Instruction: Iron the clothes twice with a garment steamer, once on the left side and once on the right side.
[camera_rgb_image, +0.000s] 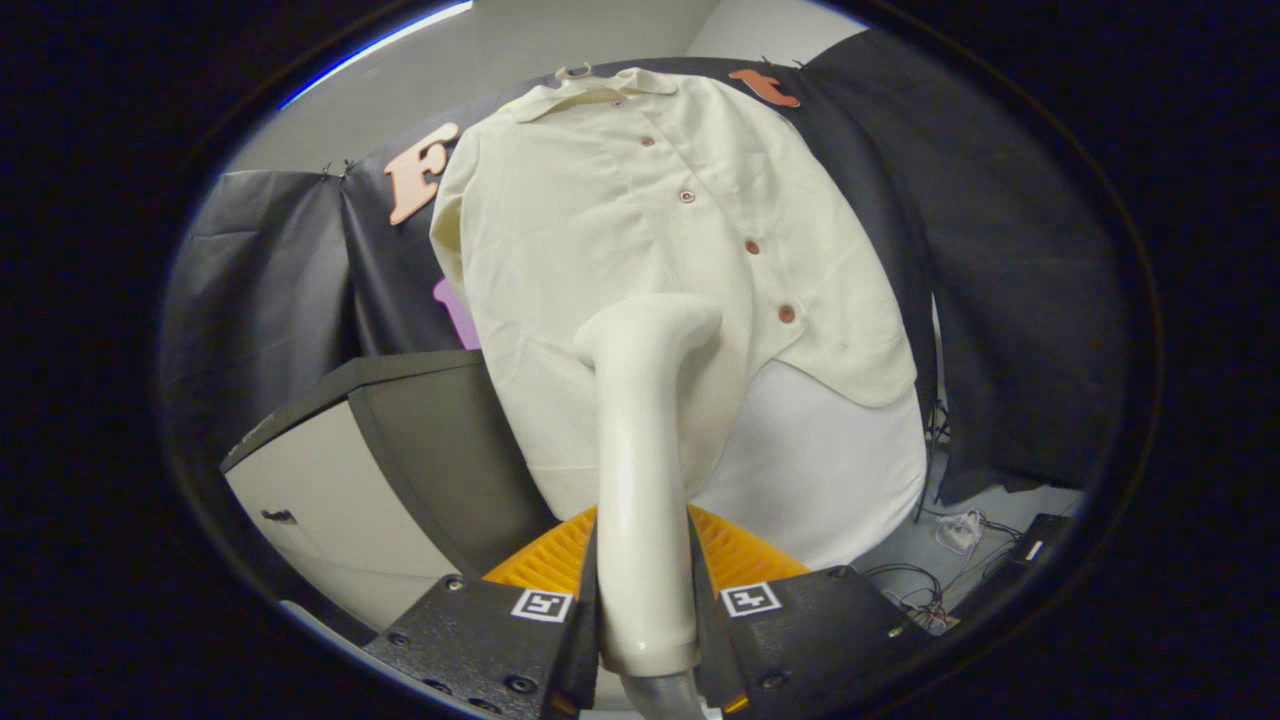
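A cream button-up shirt (600, 220) hangs on a hanger against the booth's wall, with a row of brown buttons running down its front. My gripper (645, 600) is shut on the handle of a cream garment steamer (640, 450), both fingers pressing its sides. The steamer rises from between the fingers and its bent head (660, 325) meets the lower middle of the shirt, left of the button row. Whether the head touches the cloth I cannot tell.
Behind the shirt's lower part stands a white board (830, 460). A dark-topped cabinet (400, 440) with a pale side is to the left of the steamer. Cables (960, 560) lie on the floor to the right, below the black cloth.
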